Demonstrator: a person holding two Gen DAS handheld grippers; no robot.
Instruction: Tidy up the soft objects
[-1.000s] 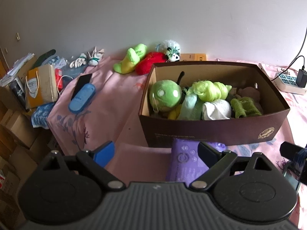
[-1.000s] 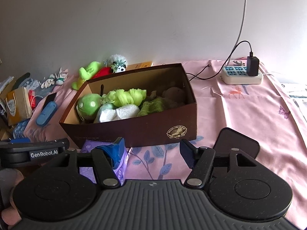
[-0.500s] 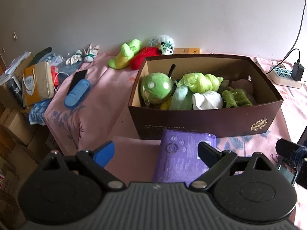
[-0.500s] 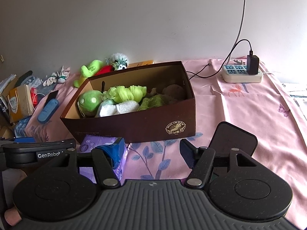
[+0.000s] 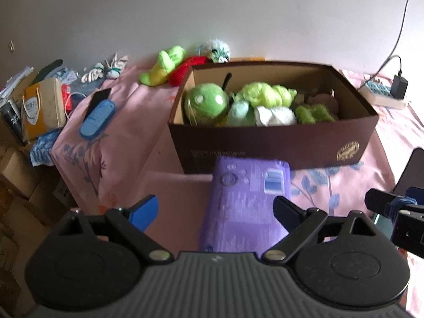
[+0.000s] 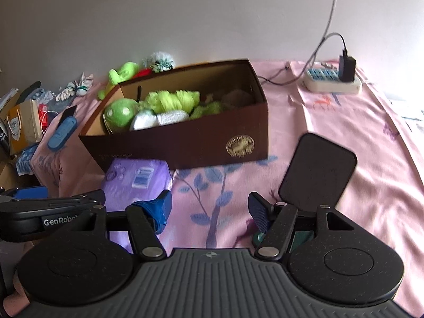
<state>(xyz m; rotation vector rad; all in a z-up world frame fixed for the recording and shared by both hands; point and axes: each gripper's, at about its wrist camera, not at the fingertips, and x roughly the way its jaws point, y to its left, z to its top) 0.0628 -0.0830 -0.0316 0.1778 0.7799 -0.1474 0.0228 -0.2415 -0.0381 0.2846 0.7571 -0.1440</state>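
A brown cardboard box [image 5: 275, 143] [image 6: 190, 137] sits on the pink cloth, filled with soft things: a green plush ball [image 5: 206, 103], lime fabric [image 5: 265, 94], white rolls [image 5: 275, 115]. A purple soft pack [image 5: 246, 201] [image 6: 135, 182] lies just in front of the box. My left gripper [image 5: 214, 206] hovers open over the pack's near end, nothing pinched. To the right of the pack my right gripper [image 6: 209, 209] is open over the bare cloth. A green and red plush [image 5: 169, 66] and a white plush [image 5: 217, 50] lie behind the box.
A black flat pad [image 6: 318, 169] lies right of my right gripper. A power strip [image 6: 331, 82] with a charger rests at the back right. A blue case [image 5: 96, 119], gloves [image 5: 106, 69] and a paper bag [image 5: 42, 108] crowd the left edge, where the cloth drops off.
Both views have pulled back from the box. More of the purple pack now shows between my left fingers. Neither gripper has changed its opening.
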